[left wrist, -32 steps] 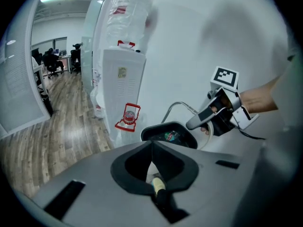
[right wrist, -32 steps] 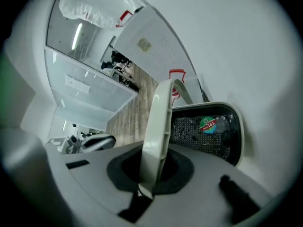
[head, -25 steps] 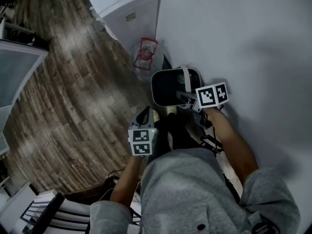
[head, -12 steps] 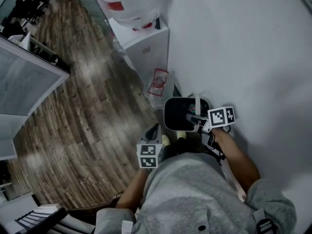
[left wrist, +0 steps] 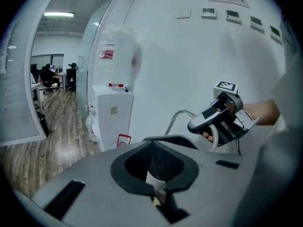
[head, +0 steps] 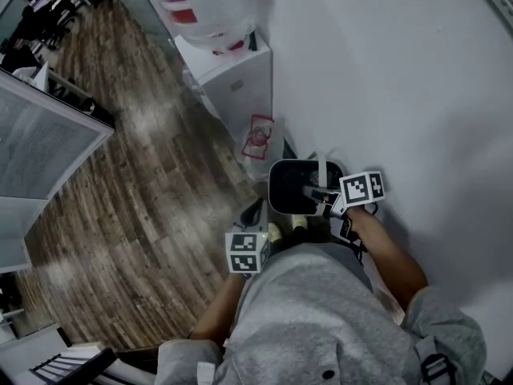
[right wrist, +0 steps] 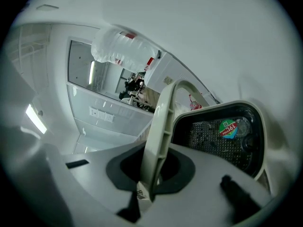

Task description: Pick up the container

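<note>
— What does the right gripper (right wrist: 147, 186) hold?
— It is clamped on the pale handle (right wrist: 163, 122) of the container (right wrist: 203, 136). The left gripper (left wrist: 156, 190) has its jaws together, empty.
— Where is the container?
— Beside the white wall (head: 401, 70). Only the right gripper view shows its sticker (right wrist: 229, 128).

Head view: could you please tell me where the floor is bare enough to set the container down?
Bare wood floor lies open between the glass partition and the water dispenser. Crowded along the wall: the dispenser, a red-printed bag at its foot, then the container held by the right gripper.
</note>
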The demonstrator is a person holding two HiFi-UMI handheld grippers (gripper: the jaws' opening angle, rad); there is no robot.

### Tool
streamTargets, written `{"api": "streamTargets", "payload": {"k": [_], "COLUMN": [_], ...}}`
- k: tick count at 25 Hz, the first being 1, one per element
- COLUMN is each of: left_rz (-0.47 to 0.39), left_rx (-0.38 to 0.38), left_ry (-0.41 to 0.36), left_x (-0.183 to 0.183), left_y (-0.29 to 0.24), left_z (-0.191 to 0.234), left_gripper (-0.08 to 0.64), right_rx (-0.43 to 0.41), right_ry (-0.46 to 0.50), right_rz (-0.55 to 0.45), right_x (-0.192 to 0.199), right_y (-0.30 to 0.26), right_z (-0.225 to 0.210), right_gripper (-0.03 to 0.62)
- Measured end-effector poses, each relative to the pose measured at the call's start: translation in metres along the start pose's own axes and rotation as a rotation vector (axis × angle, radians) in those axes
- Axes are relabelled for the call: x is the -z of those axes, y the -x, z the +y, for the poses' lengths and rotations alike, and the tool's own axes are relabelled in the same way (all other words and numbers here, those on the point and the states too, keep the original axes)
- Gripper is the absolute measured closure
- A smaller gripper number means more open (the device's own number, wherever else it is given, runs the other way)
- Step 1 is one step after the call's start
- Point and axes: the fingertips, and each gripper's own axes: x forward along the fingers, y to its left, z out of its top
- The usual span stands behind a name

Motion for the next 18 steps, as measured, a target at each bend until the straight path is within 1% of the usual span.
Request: {"api": "streamTargets", "payload": {"k": [6, 11, 18], "left_rz": [-0.016, -0.029, -0.017], "left_rx": [-0.014, -0.038, -0.049], "left_ry": [0.007, 0.0, 0.028], "left_x": [-0.004, -0.013, -0.006], "left_y": [0.01, 0.016, 0.017], "left_z": [-0.003, 0.0, 0.002], "left_gripper": [0.543, 0.543, 0.543], "right_rx": [-0.022, -0.023, -0.026], "right_ry": [0.012, 0.019, 0.015], "right_rz": [-0.024, -0.015, 0.003], "right_x": [-0.003, -0.004, -0.004], "right_y": [0.004, 0.003, 0.002], "right_z": [0.009, 0.01, 0.013], "right_gripper": [0.565, 0.565, 0.565]}}
